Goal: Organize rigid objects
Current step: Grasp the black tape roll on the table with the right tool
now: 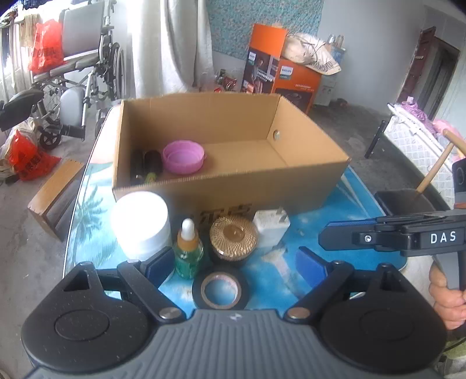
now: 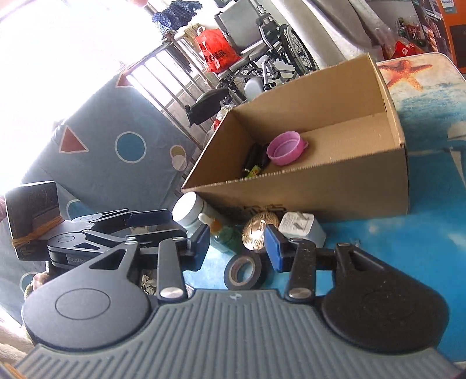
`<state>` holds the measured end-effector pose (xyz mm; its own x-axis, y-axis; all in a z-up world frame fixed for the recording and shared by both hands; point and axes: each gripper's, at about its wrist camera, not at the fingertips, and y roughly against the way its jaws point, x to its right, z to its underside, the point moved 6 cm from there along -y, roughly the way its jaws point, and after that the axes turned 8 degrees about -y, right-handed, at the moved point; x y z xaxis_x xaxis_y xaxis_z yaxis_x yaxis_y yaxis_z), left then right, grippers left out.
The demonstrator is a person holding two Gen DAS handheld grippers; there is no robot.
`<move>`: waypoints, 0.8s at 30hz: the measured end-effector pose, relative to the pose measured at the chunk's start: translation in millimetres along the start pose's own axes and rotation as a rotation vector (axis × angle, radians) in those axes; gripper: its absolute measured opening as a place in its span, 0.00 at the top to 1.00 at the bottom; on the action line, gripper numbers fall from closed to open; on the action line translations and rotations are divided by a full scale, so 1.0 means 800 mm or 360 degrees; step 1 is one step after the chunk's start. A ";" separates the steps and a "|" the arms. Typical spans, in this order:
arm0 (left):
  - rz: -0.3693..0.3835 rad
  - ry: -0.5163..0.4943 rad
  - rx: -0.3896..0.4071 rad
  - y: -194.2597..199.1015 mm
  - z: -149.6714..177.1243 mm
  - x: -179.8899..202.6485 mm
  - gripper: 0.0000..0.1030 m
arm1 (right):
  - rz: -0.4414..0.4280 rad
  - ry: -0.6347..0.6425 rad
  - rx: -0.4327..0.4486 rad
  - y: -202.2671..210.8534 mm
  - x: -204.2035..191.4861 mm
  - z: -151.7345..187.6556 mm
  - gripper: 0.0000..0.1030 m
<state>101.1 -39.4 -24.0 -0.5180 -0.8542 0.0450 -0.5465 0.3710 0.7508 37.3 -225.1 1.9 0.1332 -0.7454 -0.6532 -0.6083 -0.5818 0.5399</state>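
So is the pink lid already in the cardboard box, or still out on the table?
In. The pink lid lies hollow side up on the floor of the cardboard box, near its left end.

Grey concrete floor (image 1: 35, 262). Wheelchair (image 1: 78, 75) at back left, red plastic bags (image 1: 46, 46) on it. Pale curtain (image 1: 171, 43) beside patterned wall hanging (image 1: 262, 20). Orange carton (image 1: 279, 70) against wall. Glaring daylight through railing (image 2: 163, 75). Dark doorway (image 1: 434, 70) right.

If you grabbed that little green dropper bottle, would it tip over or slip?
The dropper bottle stands tall and narrow, so a nudge would probably topple it. It looks like glass, likely slippery and breakable. Lying down, its round body may roll.
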 end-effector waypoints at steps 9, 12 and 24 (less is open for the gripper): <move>-0.0221 -0.0163 -0.0173 -0.069 0.056 0.009 0.16 | 0.0175 0.0089 -0.0151 -0.095 -0.004 0.050 0.63; -0.0229 -0.0160 -0.0205 -0.084 0.063 0.010 0.24 | 0.0225 0.0094 -0.0185 -0.122 0.001 0.043 0.65; -0.0138 -0.0187 -0.0133 -0.082 0.064 0.031 0.36 | 0.0247 0.0065 -0.0241 -0.146 0.013 0.044 0.78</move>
<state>90.0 -66.5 -105.7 -0.5476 -0.8312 -0.0961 -0.5382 0.2620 0.8010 82.2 -153.0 -86.8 0.0804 -0.8405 -0.5358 -0.4997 -0.4991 0.7079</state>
